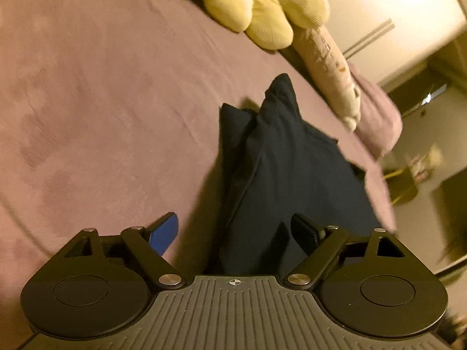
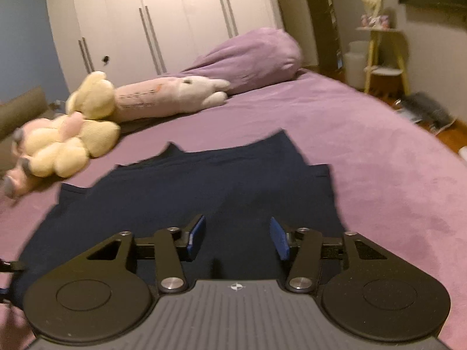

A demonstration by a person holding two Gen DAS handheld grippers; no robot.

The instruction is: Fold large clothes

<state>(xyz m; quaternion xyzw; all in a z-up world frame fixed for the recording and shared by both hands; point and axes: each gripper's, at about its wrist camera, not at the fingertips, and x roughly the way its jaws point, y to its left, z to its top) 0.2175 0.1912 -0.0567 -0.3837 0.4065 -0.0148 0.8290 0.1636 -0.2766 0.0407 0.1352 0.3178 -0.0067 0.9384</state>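
A dark navy garment [image 1: 292, 169] lies on the purple bed [image 1: 102, 102], partly folded, with a sleeve end pointing away. My left gripper [image 1: 235, 233] is open just above its near edge, the right finger over the cloth and the blue-padded left finger over bare bedding. In the right wrist view the garment [image 2: 204, 186] spreads wide and flat across the bed [image 2: 364, 151]. My right gripper [image 2: 237, 237] is open and empty, low over the garment's near part.
A yellow plush toy [image 2: 73, 143] and a long pink plush [image 2: 166, 96] lie beyond the garment. A bundled purple duvet [image 2: 251, 58] sits at the bed's far end. White wardrobes [image 2: 151, 20] and a yellow stool [image 2: 385, 58] stand behind.
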